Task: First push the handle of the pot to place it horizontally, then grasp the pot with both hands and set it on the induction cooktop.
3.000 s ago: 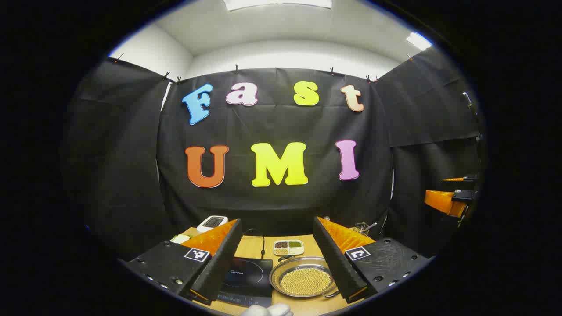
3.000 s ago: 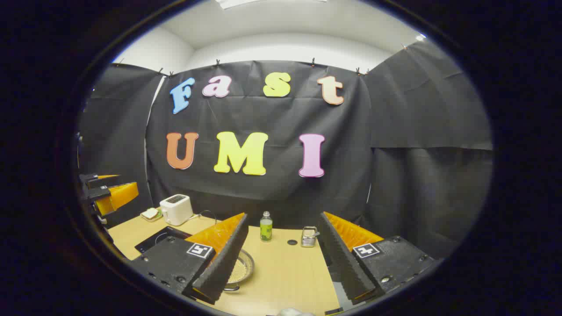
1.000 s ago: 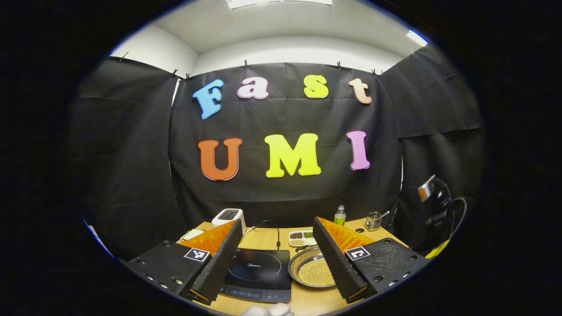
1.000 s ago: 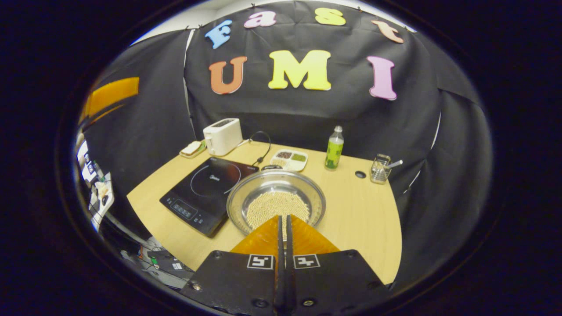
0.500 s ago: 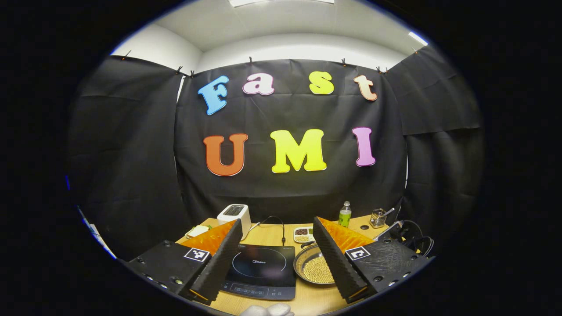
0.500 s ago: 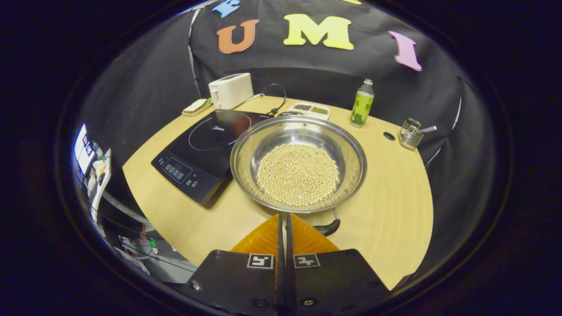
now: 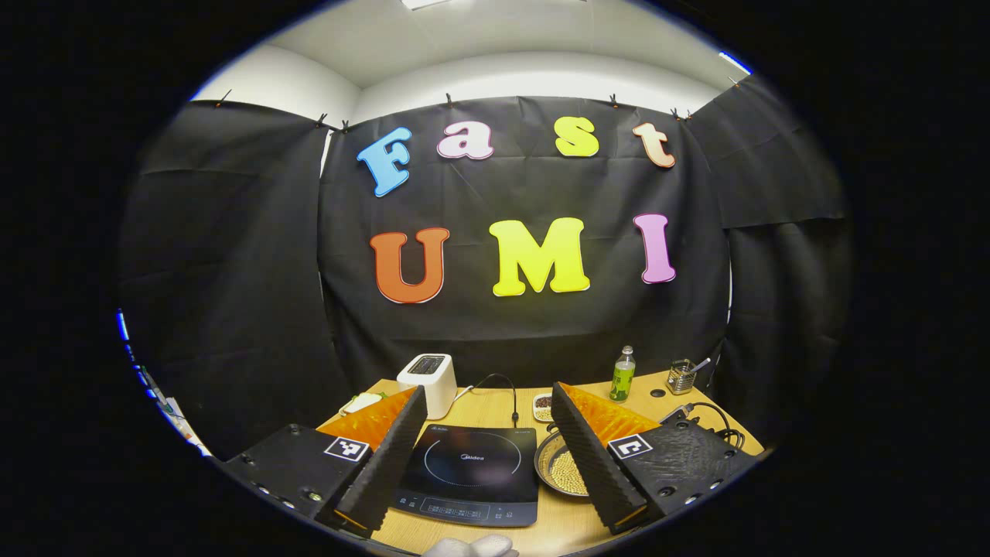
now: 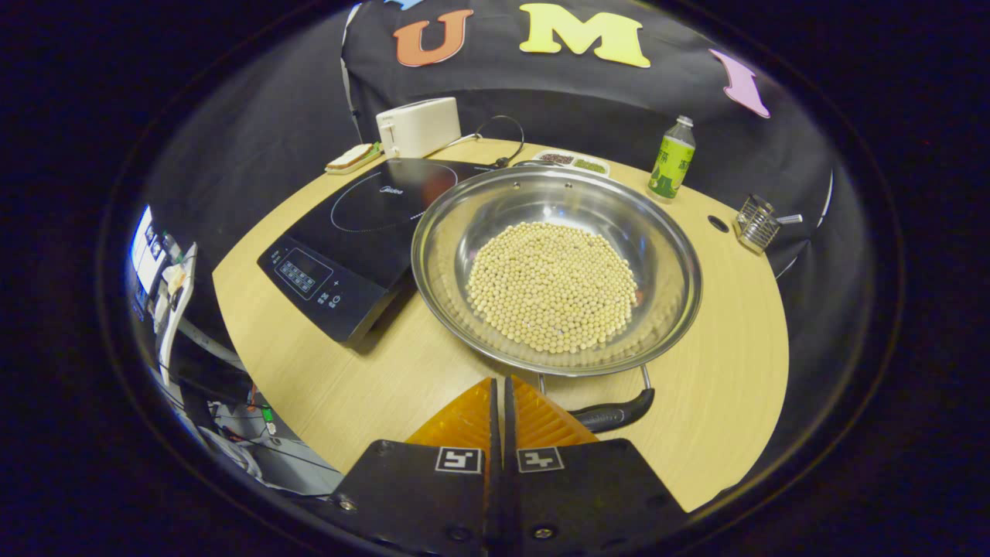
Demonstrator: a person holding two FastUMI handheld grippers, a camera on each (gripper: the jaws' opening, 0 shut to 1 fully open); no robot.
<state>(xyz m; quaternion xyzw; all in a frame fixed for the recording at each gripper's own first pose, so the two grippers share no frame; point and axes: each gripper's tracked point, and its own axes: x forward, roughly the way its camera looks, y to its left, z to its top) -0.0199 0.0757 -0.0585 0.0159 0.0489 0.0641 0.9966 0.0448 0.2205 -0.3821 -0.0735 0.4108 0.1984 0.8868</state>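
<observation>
A wide steel pot (image 8: 681, 286) full of pale beans sits on the wooden table (image 8: 735, 402), just right of the black induction cooktop (image 8: 363, 224). Its near black handle (image 8: 615, 416) points toward me, and my right gripper (image 8: 499, 381) is shut just left of that handle, with nothing between its fingers. In the left gripper view the cooktop (image 7: 472, 472) lies between the fingers of my open left gripper (image 7: 487, 398), which is held above the table's near edge. The pot (image 7: 563, 469) sits partly hidden behind the right finger there.
At the table's back stand a white toaster (image 8: 418, 126), a plate with a sandwich (image 8: 352, 158), a divided dish of beans (image 8: 572, 161), a green bottle (image 8: 671, 169) and a wire holder (image 8: 756, 223). The cooktop's cord (image 8: 499, 139) loops behind it. Cables lie at the right edge (image 7: 708, 418).
My right gripper shut, tipped down toward the table and closed in on the pot's near handle. My left gripper has drifted left, so the cooktop now sits between its fingers.
</observation>
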